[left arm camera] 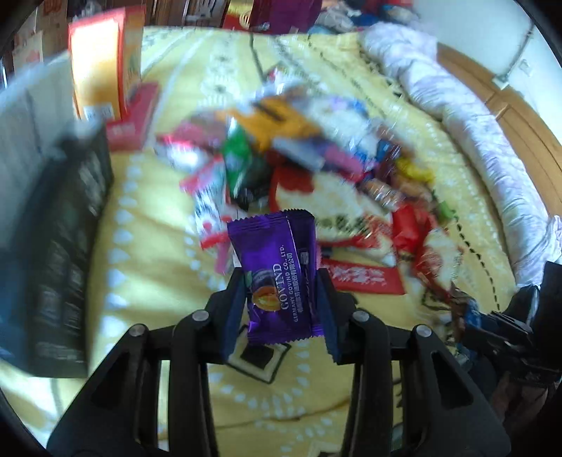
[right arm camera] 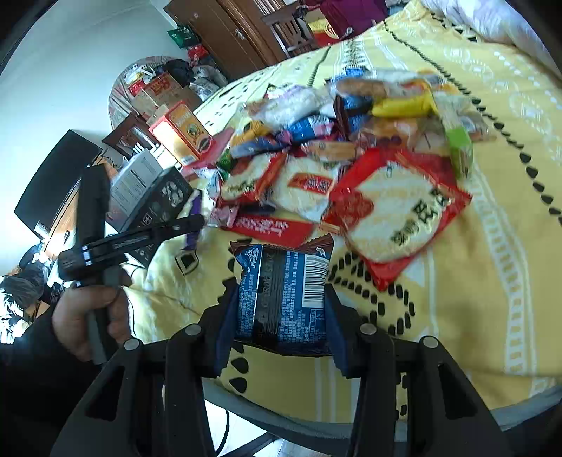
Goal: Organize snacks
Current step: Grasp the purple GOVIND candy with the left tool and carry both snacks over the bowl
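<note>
A purple GOVIND snack packet (left arm camera: 279, 272) is held upright, off the bed. A blue barcoded packet (right arm camera: 282, 298) is likewise held aloft. Mixed snack packets (right arm camera: 337, 154) are heaped on the yellow bedspread (right arm camera: 491, 218).

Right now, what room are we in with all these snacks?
Probably a bedroom. The snack pile lies on a bed with a yellow patterned blanket, a rolled-up quilt runs along its wooden frame, and a wooden wardrobe stands behind.
</note>
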Motion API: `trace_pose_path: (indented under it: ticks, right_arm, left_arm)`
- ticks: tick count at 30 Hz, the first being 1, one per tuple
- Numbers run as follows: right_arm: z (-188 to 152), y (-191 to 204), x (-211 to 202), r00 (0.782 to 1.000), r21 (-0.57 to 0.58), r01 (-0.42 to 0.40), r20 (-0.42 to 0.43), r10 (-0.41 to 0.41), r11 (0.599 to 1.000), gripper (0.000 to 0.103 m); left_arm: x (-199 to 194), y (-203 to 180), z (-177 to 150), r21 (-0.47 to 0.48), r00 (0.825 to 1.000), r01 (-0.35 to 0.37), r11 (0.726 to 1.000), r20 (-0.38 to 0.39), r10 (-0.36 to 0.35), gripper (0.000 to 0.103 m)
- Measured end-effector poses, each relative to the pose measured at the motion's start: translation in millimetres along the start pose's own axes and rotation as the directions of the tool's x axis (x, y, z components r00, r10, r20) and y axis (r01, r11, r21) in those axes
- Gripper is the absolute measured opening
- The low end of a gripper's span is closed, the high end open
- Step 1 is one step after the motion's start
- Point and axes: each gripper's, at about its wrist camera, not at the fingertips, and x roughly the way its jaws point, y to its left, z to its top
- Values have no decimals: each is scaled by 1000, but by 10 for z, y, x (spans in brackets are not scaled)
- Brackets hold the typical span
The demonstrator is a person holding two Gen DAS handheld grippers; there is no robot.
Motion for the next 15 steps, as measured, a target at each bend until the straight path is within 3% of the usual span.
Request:
trace_pose_path:
  ticks: [3, 6, 10, 15]
  right_arm:
    - [89, 71, -63, 1000, -24, 9, 21, -8, 1000, 50]
    - [228, 189, -128, 999, -59, 16, 45, -13, 998, 50]
    - [568, 470, -202, 996, -130, 18, 94, -5, 991, 50]
    - [1049, 1047, -244, 987, -241, -10, 156, 49, 970, 50]
  left_arm:
    - [-362, -4, 132, 22, 997, -18, 1000, 81, 16, 40]
    - [-818, 94, 303, 21, 982, -45, 999, 187, 40, 40]
    - [-1433, 438, 473, -32, 942, -127, 991, 309, 130, 40]
    - [-2100, 1080, 484, -171, 874, -230, 958, 396, 281, 40]
